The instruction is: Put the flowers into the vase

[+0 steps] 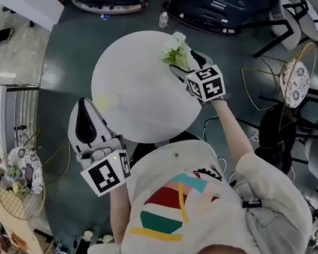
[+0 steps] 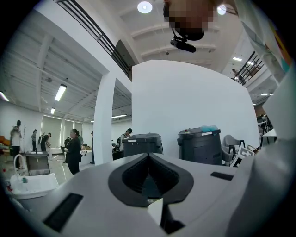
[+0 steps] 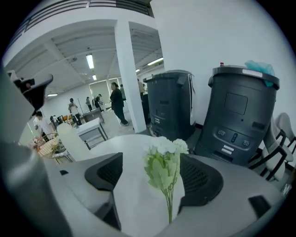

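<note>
Right hand-held gripper (image 1: 188,63) sits at the counter's (image 1: 135,97) right edge, jaws wide apart. The flowers (image 3: 162,166) stand between them, white blooms up, with neither pad pressing on them that I can see. Left hand-held gripper (image 2: 148,162) is off the counter's near-left side, jaws together on nothing. No vase in any view, so I can't place the destination. Main risk as I judge it: closing at leaf height rather than on the thin stems would crush foliage or let the bunch slip and tilt. The bunch is also close to the edge, where a nudge could push it off.
</note>
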Tool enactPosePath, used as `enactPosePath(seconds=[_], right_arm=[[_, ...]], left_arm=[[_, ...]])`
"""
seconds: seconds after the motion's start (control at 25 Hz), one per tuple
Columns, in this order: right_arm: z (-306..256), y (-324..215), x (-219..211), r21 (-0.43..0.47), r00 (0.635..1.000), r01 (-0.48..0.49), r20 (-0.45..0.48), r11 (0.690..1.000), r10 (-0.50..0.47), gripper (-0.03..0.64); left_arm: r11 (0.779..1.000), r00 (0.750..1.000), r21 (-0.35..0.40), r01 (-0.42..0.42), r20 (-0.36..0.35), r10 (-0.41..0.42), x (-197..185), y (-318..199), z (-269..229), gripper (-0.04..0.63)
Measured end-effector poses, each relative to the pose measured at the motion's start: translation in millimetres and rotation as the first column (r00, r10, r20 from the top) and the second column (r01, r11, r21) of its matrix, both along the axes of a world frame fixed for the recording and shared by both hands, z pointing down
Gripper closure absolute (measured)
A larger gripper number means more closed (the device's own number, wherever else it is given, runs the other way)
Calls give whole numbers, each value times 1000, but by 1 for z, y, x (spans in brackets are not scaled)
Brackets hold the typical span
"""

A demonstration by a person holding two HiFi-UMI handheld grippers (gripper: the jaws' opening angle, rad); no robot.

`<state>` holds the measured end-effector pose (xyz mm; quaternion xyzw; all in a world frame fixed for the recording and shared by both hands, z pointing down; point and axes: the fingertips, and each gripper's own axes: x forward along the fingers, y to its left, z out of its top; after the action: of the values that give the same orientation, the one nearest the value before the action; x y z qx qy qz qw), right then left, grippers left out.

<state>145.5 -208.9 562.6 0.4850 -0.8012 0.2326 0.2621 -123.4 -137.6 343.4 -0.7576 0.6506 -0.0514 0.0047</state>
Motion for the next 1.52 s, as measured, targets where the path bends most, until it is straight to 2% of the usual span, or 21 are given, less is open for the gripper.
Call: enactPosePath(seconds=[0.16,0.4,0.8,1.12,1.28,1.32,1.36,1.4,1.52], right_arm=[[42,-16,8,-88,999,6,-51,996,-11,247],[83,-28,14,-207,997,8,-79,978,-25,247],[120,-30,23,-301,989,-3,-139,954,-41,247],[135,-39,31,-361,987,-63,-161,931,4,249],[135,-39,31,-386,983,-37,-182,922,-37,252],[135,-40,33,-380,981,-32,-190,924,-44,276],[134,-40,35,-371,979,-31,-197,928,-46,349],[134,-40,38,-365,979,-33,-199,930,-44,379],[132,-42,42,-359,983,-40,-179,933,-27,400]], left_arm=[[1000,1000,-15,7,11,-7,-1,-3,4,589],[999,1000,-39,28,14,-28,-4,-3,11,589],[995,996,-43,90,11,-90,-23,0,12,589],[992,994,-59,108,21,-107,-24,6,16,589],[991,993,-66,115,25,-113,-27,9,19,589],[991,993,-68,117,25,-116,-28,9,20,589],[991,993,-69,119,27,-117,-28,9,20,589],[990,993,-70,120,28,-118,-28,9,21,589],[990,992,-68,121,31,-119,-27,8,19,589]])
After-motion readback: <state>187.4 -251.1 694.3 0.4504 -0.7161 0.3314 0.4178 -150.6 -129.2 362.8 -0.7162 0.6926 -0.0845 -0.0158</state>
